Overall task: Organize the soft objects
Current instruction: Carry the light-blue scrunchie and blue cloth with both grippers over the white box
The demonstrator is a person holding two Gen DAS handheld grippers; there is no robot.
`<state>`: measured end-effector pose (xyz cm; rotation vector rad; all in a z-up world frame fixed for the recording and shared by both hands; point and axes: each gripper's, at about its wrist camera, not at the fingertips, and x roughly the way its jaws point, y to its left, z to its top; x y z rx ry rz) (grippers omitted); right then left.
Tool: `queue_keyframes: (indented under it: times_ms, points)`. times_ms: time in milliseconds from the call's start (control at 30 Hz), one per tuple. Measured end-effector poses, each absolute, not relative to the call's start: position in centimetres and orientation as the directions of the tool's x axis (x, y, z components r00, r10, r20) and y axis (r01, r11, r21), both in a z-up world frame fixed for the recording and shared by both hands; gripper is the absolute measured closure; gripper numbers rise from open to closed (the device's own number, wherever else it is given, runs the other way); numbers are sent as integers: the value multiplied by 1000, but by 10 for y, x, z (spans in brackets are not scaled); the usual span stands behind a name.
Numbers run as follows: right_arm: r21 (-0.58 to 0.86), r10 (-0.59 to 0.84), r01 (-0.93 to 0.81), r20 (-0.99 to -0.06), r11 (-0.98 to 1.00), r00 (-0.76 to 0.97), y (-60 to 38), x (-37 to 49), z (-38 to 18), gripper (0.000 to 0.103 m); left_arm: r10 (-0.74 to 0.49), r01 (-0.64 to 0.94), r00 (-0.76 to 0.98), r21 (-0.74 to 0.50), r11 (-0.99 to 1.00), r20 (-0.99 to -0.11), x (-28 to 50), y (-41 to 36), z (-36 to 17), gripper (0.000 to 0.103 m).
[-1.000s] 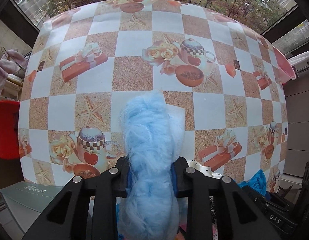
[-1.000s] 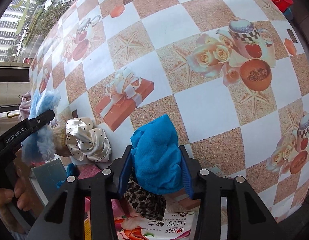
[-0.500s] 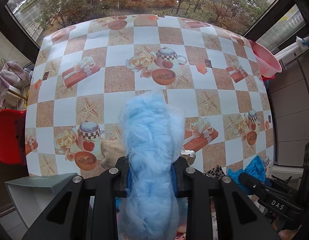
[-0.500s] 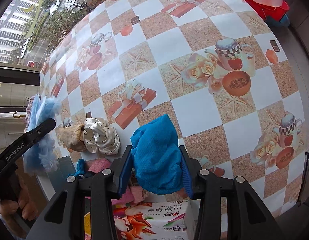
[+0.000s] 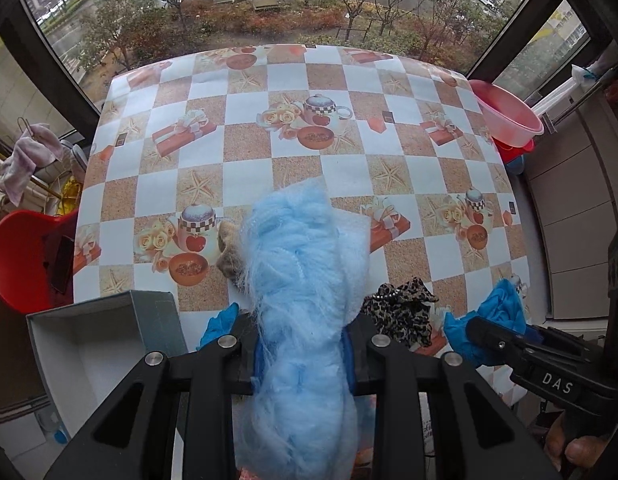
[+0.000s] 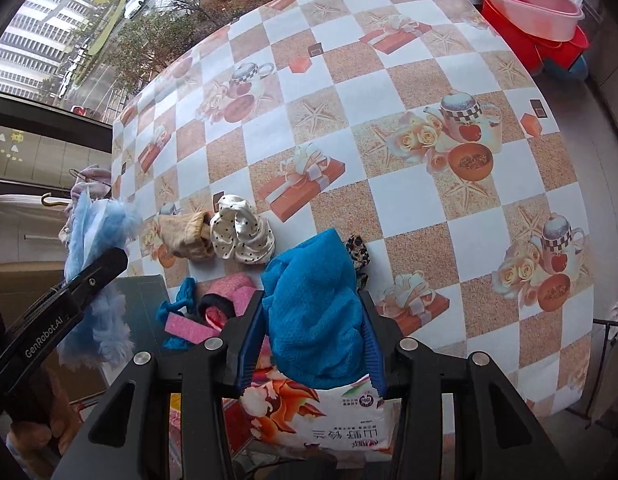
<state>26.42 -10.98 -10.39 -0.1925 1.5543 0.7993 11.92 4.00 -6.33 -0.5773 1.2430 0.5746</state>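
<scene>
My left gripper (image 5: pixel 303 354) is shut on a fluffy light-blue fabric piece (image 5: pixel 305 280), held well above the table; the same piece (image 6: pixel 95 248) shows at the left of the right wrist view. My right gripper (image 6: pixel 311 344) is shut on a blue knitted cloth (image 6: pixel 315 304), also seen from the left wrist (image 5: pixel 499 312). On the table's near edge lie a white polka-dot scrunchie (image 6: pixel 241 232), a tan cloth (image 6: pixel 185 232), a leopard-print scrunchie (image 5: pixel 401 308), pink pieces (image 6: pixel 225 292) and a small blue item (image 6: pixel 181 304).
An open grey box (image 5: pixel 105 344) with a white inside sits at the lower left, off the table corner. A printed tissue pack (image 6: pixel 313 412) lies under my right gripper. Pink and red basins (image 6: pixel 529 4) stand beyond the table's right side. A red chair (image 5: pixel 25 256) is at left.
Both grippers have risen with their cloths still held, so the table looks smaller and farther. The grey box and the pile of soft items have come into view below.
</scene>
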Motion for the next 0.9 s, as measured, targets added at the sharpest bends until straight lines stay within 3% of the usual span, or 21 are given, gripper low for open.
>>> queue_keyframes:
  times_ms: [900]
  points:
    - [364, 258, -692, -931, 623, -258, -161, 151, -75, 57, 38, -618, 200, -96, 780, -979, 8, -57, -36, 71]
